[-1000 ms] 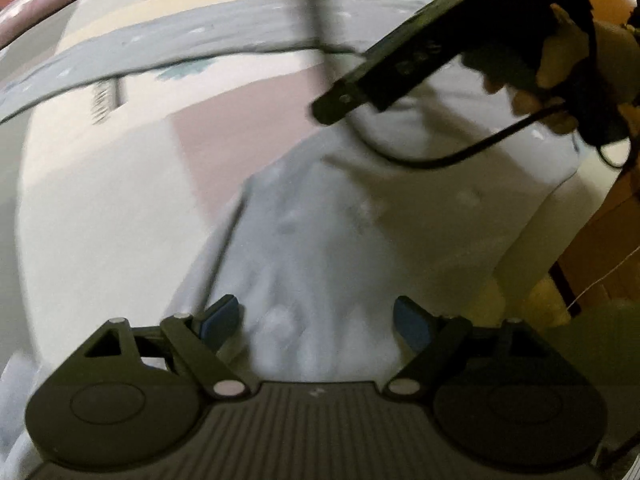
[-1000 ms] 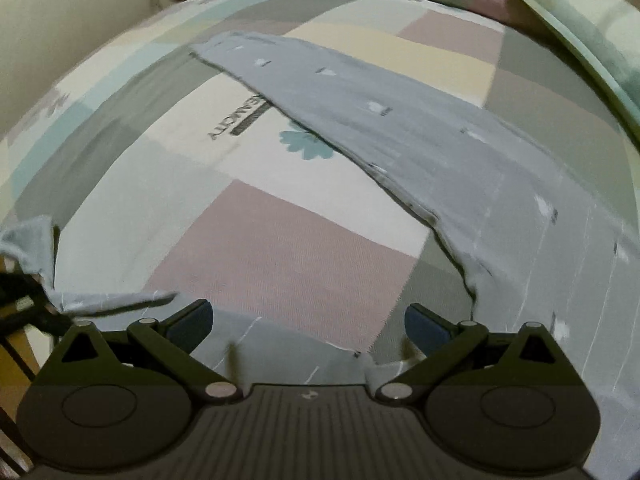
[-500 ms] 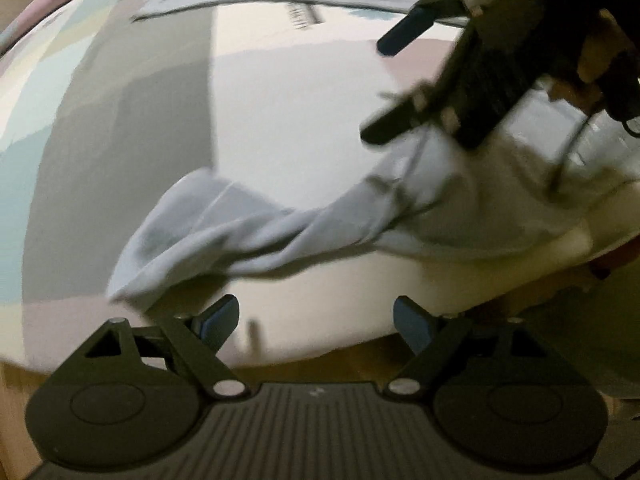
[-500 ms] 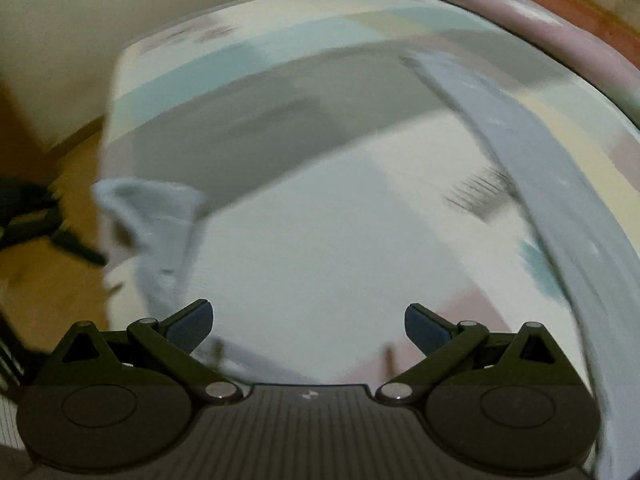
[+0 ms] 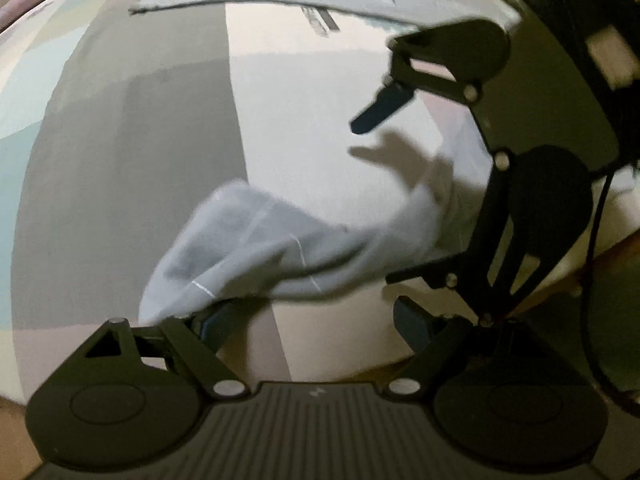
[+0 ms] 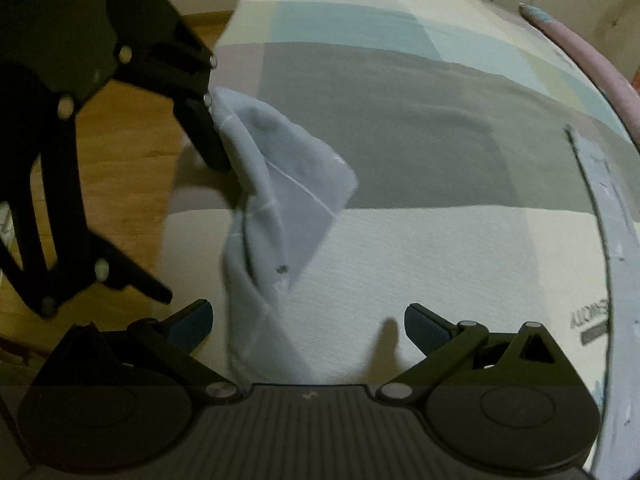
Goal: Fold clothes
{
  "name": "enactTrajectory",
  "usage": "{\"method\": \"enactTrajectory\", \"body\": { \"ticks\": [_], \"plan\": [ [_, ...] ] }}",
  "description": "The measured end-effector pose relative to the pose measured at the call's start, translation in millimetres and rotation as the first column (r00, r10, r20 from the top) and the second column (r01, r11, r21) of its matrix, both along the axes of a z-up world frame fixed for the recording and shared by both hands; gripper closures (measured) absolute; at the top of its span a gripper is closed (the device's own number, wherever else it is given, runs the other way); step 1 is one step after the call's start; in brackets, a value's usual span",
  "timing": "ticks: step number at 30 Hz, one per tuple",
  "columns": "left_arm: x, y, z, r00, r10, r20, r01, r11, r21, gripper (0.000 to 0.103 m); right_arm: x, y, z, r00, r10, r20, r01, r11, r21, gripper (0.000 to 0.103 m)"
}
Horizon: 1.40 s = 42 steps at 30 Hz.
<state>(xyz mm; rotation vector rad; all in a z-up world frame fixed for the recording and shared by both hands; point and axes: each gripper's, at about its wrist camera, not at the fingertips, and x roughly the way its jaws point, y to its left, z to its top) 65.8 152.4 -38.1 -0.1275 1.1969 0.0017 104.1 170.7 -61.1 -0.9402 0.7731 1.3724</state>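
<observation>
Cloth [image 5: 280,248] drapes between both open tools, touching the left tool [image 5: 316,322].

One printed label [image 6: 591,322] stands on a white patch of the patchwork bedsheet [image 6: 420,264], near the right edge of the right wrist view. It runs sideways in dark capital letters above a dark bar, and the letters are too blurred to read surely. In the left wrist view the same mark [image 5: 320,20] shows only as dark bars near the top. No numbers or brands can be read elsewhere.
</observation>
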Motion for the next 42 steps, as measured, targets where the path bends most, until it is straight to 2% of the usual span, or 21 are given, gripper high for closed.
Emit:
{"method": "enactTrajectory", "body": {
  "ticks": [8,11,14,20,26,32,36,42],
  "plan": [
    [29.6,23.3,13.7,0.999,-0.035,0.04,0.035,0.999,0.006,0.019,23.1,-2.2,11.3,0.996,-0.082,0.031,0.081,0.996,0.036,0.0],
    [48.1,25.5,13.9,0.996,-0.078,0.051,0.077,0.997,0.02,0.019,24.1,-3.9,12.7,0.993,-0.111,0.033,0.11,0.993,0.041,0.0],
    [74.6,27.9,11.9,0.993,-0.102,0.066,0.103,0.995,-0.001,0.018,28.0,-9.3,13.4,0.99,-0.14,0.031,0.139,0.989,0.046,0.0],
    [106.6,37.3,7.2,0.995,-0.062,0.078,0.062,0.998,0.002,0.018,38.5,-21.7,15.2,0.979,-0.203,0.032,0.202,0.978,0.05,0.0],
    [89.7,37.0,12.4,0.997,-0.065,0.044,0.064,0.998,0.029,0.018,44.0,-35.2,24.0,0.973,-0.228,0.025,0.226,0.972,0.067,0.0],
    [66.0,33.0,14.8,0.998,-0.06,-0.008,0.06,0.997,0.045,0.018,45.7,-30.9,24.3,0.976,-0.219,0.007,0.218,0.972,0.089,0.0],
    [46.0,37.3,-0.8,0.996,0.027,-0.08,-0.024,0.999,0.041,0.018,36.9,-21.0,23.5,0.98,-0.196,0.025,0.192,0.975,0.11,0.0],
    [25.0,56.6,-13.1,0.981,0.16,-0.109,-0.157,0.987,0.036,0.018,15.9,8.0,23.4,0.989,-0.109,0.099,0.094,0.986,0.138,0.0]
  ]
}}
